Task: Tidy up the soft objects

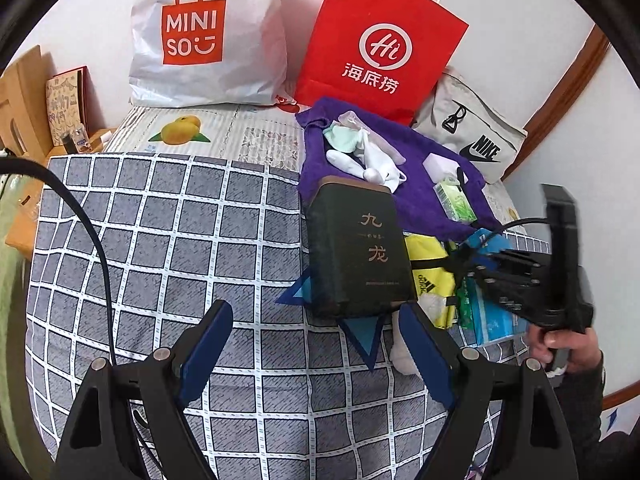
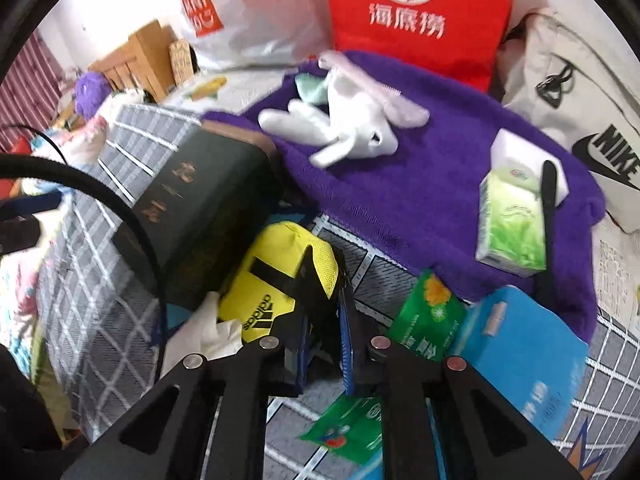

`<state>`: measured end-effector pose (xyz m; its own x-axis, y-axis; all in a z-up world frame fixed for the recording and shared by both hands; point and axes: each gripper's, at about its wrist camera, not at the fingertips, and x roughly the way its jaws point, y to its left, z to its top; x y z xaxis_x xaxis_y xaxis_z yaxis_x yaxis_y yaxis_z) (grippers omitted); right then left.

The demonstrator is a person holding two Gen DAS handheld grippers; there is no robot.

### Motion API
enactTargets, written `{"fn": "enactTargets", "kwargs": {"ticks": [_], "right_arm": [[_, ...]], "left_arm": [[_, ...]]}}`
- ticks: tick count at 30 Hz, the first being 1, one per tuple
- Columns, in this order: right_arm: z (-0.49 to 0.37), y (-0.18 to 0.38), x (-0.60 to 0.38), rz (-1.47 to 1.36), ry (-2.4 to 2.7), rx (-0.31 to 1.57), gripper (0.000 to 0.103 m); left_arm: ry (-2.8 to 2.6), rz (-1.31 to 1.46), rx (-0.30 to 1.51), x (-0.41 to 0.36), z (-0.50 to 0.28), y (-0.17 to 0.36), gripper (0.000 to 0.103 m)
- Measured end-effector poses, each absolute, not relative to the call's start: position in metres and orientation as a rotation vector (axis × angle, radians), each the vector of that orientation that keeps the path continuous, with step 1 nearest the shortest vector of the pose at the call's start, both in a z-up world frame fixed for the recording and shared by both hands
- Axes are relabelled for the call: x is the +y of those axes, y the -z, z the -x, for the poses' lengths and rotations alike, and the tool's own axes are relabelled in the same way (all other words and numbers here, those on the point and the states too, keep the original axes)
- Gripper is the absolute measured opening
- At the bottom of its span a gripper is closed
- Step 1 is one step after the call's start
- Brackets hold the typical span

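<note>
Left wrist view: the left claw point(image 1: 316, 344) fills the bottom of the frame, its blue-padded fingers spread wide with nothing between them, above a bed point(image 1: 160, 240) covered in a grey checked sheet. Just beyond the fingertips, at centre, lies a dark green box point(image 1: 358, 252) with gold characters. Right of it is a yellow Adidas item point(image 1: 430, 268), and beyond that a blue packet point(image 1: 496, 320). At centre right the right claw point(image 1: 460, 262) reaches in from the right edge, a hand point(image 1: 560, 344) gripping its handle, its tip at the yellow item. Above the box a purple towel point(image 1: 424, 208) carries white socks point(image 1: 372, 160) and a green tissue pack point(image 1: 456, 200). Along the top stand a white Miniso bag point(image 1: 208, 36) and a red paper bag point(image 1: 384, 40), with a grey Nike bag point(image 1: 476, 136) at upper right.

Right wrist view: the right claw point(image 2: 324, 280) rises from the bottom centre, its fingers pressed nearly together and pinching the edge of the yellow Adidas item point(image 2: 276, 280), which lies at lower centre against the dark green box point(image 2: 200, 216). A white cloth point(image 2: 204, 332) sits at its lower left. Green sachets point(image 2: 424, 320) and the blue packet point(image 2: 520, 344) lie to the right. The purple towel point(image 2: 400, 200) spans the upper middle, holding the white socks point(image 2: 340, 128) and tissue pack point(image 2: 512, 224).
</note>
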<state>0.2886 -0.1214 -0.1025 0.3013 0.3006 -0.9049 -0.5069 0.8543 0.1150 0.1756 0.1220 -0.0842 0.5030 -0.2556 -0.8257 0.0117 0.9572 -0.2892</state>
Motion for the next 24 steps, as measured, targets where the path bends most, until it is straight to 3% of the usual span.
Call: {"fn": "enactTargets", "kwargs": {"ticks": [24], "right_arm": [[-0.252, 0.096, -0.156, 0.066, -0.506, 1.186, 0.014]], "left_arm": [[0.201, 0.196, 1.079, 0.097, -0.176, 0.094, 0.084]]}}
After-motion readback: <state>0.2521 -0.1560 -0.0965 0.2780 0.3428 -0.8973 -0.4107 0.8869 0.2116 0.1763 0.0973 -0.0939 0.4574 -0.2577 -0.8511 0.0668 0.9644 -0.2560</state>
